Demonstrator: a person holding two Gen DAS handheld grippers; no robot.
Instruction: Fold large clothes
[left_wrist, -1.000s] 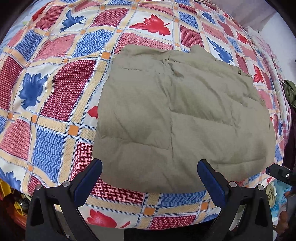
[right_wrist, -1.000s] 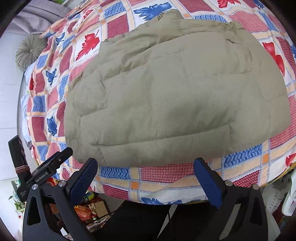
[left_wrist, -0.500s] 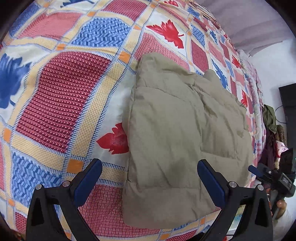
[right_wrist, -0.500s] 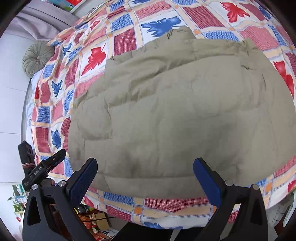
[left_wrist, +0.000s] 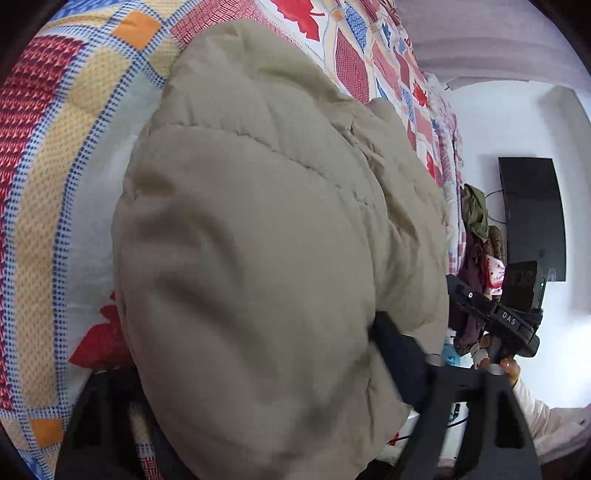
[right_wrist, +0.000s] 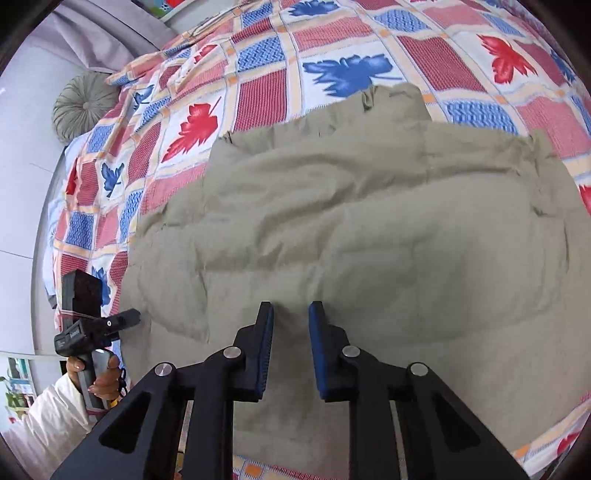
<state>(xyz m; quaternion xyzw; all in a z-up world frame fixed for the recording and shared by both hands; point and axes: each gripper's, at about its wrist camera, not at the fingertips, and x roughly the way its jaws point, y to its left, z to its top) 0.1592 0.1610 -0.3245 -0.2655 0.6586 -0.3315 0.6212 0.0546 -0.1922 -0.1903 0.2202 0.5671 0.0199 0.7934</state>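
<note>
A large olive-khaki padded garment (right_wrist: 369, 229) lies spread on the patchwork bed cover; it also fills the left wrist view (left_wrist: 266, 258). My right gripper (right_wrist: 291, 314) sits over the garment's near edge, its blue pads nearly together around a small ridge of fabric. My left gripper (left_wrist: 258, 384) is at the garment's near left corner; the fabric bulges over it and hides the left finger, only the right finger (left_wrist: 399, 354) shows. The left gripper also shows in the right wrist view (right_wrist: 92, 325), beside the garment's left edge.
The bed cover (right_wrist: 258, 92) has red, blue and orange squares with leaf prints. A round grey cushion (right_wrist: 83, 105) lies at the bed's far left. A dark screen (left_wrist: 532, 218) hangs on the white wall, with clothes (left_wrist: 476, 214) piled below it.
Both grippers moved down to the garment's near edge. The right gripper's fingers closed from wide open to nearly together. The left gripper pushed in under the corner, and the fabric now covers it.
</note>
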